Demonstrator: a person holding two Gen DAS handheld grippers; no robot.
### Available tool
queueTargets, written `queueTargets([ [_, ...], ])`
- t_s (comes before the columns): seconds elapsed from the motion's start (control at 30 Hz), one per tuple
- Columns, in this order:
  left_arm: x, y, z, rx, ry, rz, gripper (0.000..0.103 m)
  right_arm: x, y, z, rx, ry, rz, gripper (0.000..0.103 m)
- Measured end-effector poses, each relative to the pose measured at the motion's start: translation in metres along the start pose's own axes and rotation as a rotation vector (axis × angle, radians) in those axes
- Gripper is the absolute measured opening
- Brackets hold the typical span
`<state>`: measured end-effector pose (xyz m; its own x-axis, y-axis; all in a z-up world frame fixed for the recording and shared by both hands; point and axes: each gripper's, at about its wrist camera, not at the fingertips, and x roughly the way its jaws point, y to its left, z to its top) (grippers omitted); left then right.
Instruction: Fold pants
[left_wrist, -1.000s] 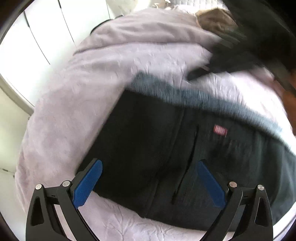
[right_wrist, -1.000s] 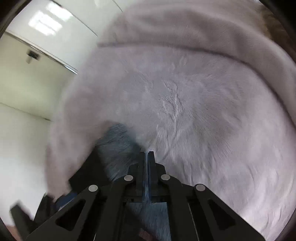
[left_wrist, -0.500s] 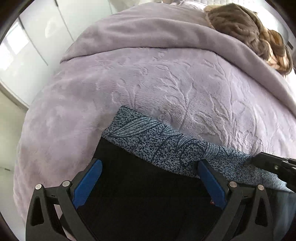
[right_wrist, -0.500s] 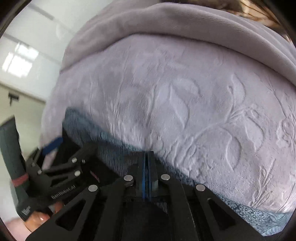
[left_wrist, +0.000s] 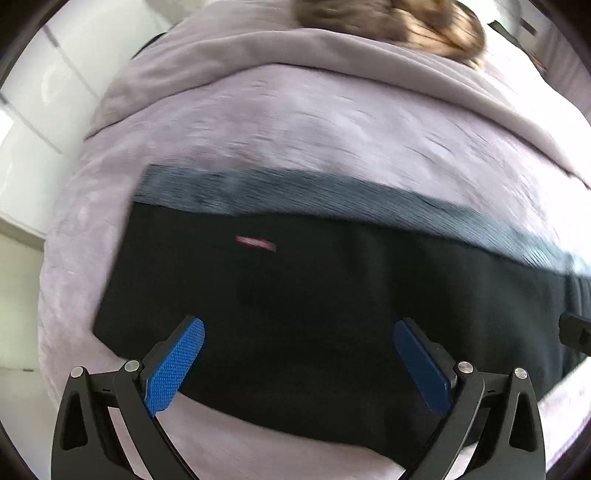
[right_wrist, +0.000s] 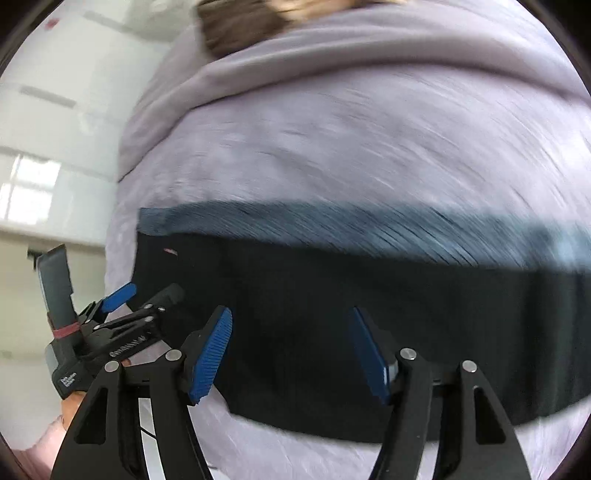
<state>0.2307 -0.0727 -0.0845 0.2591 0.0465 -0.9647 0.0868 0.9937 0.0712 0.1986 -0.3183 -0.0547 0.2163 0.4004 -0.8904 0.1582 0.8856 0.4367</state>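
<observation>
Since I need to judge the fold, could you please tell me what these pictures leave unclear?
- Pants: right end cut off by the left wrist view's edge; near edge partly behind the left tongs.
- Waistband: pattern lost to motion blur in both views.
- Small pink label: blurred, unreadable.
- Right tongs: open, hiding part of the pants' near edge.
- Brown item beyond the blanket: blurred, cut off at the top.

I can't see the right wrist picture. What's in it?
Folded black pants lie flat on a lilac blanket, a blue-grey band along their far edge. The right gripper has just opened above them, holding nothing; the left gripper is at the left.
</observation>
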Motion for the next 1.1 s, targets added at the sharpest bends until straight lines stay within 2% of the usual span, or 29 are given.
queueTargets([
  [0.2,-0.018,-0.078,-0.016,0.114,0.022,-0.019,0.103,-0.037,-0.073,-0.051,0.169,-0.037,-0.028,0.072],
  [0.47,-0.032,-0.170,-0.024,0.253,0.029,-0.030,0.103,-0.074,-0.147,-0.096,0.336,-0.123,-0.017,0.072],
  [0.87,-0.027,-0.286,-0.026,0.416,0.039,-0.039,0.103,-0.128,-0.251,-0.133,0.499,-0.224,-0.005,0.072],
  [1.1,-0.018,-0.352,-0.033,0.472,0.048,-0.054,0.103,-0.144,-0.309,-0.137,0.581,-0.292,-0.013,0.072],
])
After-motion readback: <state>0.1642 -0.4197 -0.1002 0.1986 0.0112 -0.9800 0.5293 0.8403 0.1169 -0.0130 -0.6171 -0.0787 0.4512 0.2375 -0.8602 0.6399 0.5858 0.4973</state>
